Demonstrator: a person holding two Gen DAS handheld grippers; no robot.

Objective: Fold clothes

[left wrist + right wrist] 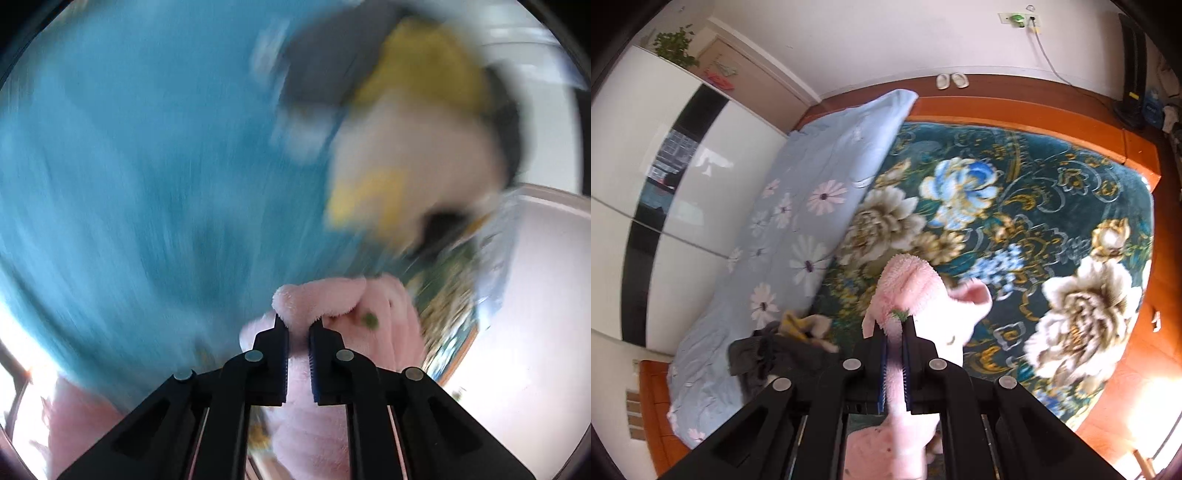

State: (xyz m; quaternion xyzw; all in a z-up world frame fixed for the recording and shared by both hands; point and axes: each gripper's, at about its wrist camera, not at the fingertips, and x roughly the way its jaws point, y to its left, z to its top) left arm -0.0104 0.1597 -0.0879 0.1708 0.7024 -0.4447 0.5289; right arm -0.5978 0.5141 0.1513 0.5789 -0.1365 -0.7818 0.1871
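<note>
Pinching pink fleece garment (916, 295) between both grippers' narrowed jaws.

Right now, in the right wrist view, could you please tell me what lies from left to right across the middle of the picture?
White wardrobe → light blue daisy quilt → dark green floral blanket → orange wooden bed frame. The pink fleece garment, held in the right hand-held gripper, overlaps the blanket, so I leave it out.
</note>
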